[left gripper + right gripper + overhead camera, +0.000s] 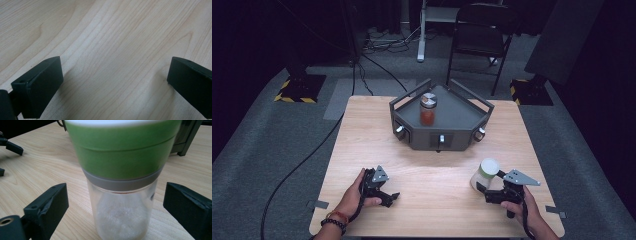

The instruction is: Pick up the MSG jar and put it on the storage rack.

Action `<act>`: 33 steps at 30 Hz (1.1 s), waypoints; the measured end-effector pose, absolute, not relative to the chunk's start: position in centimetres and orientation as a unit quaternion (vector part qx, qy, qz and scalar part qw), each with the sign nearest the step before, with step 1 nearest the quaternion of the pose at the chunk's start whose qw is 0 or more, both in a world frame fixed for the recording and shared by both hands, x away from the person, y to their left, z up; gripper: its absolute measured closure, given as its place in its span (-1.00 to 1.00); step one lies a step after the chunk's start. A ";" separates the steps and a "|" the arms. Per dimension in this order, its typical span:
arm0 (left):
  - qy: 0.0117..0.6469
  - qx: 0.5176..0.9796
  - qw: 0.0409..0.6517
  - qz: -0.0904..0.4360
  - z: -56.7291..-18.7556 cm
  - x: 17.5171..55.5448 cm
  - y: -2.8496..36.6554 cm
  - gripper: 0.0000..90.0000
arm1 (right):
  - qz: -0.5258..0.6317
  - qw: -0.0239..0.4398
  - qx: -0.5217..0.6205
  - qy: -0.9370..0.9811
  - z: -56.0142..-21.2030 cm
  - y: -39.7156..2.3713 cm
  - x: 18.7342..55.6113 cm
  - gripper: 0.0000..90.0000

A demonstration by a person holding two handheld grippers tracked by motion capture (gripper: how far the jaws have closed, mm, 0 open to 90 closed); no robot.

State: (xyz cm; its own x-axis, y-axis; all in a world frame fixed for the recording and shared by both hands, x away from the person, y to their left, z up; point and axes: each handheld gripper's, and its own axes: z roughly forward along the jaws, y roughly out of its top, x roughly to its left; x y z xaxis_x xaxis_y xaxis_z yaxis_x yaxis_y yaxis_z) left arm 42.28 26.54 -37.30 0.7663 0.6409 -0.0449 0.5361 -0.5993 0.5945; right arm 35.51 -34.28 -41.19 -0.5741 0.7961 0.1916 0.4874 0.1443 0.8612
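Two jars: the green-capped jar [122,182] of white grains stands between the unclenched right hand-held gripper [117,202]; left gripper [112,82] released.

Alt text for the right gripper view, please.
A clear shaker jar with a green cap and white grains inside stands on the wooden table, between the right gripper's open black jaws, which do not touch it.
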 end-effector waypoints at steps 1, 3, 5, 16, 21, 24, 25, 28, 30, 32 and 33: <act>0.330 0.890 0.302 0.087 -37.3 42.3 26.5 -1.00 | 0.491 0.158 0.433 0.739 -41.3 -34.2 35.5 -0.84; 0.331 0.890 0.302 0.087 -37.3 42.3 26.5 -1.00 | 0.494 0.162 0.433 0.736 -41.4 -34.1 35.5 -0.83; 0.330 0.890 0.302 0.087 -37.3 42.3 26.5 -1.00 | 0.497 0.164 0.437 0.731 -41.5 -34.1 35.5 -0.79; 0.330 0.890 0.302 0.087 -37.3 42.3 26.6 -1.00 | 0.516 0.168 0.443 0.713 -41.8 -33.7 36.3 -0.33; 0.330 0.890 0.301 0.086 -37.3 42.3 26.5 -1.00 | 0.514 0.184 0.430 0.720 -41.9 -33.5 36.1 -0.27; 0.330 0.890 0.301 0.086 -37.3 42.3 26.5 -1.00 | 0.507 0.199 0.420 0.725 -41.6 -33.2 36.0 -0.24; 0.330 0.890 0.302 0.086 -37.3 42.3 26.5 -1.00 | 0.507 0.202 0.420 0.725 -41.5 -33.2 36.0 -0.24; 0.330 0.890 0.301 0.086 -37.3 42.3 26.5 -1.00 | 0.510 0.203 0.425 0.720 -41.4 -33.2 36.1 -0.23; 0.330 0.890 0.302 0.087 -37.3 42.4 26.5 -1.00 | 0.510 0.203 0.422 0.721 -41.4 -33.3 36.2 -0.23; 0.330 0.890 0.302 0.087 -37.3 42.3 26.5 -1.00 | 0.510 0.204 0.420 0.722 -41.3 -33.2 36.2 -0.23; 0.330 0.890 0.302 0.087 -37.3 42.4 26.5 -1.00 | 0.509 0.204 0.419 0.723 -41.3 -33.2 36.2 -0.23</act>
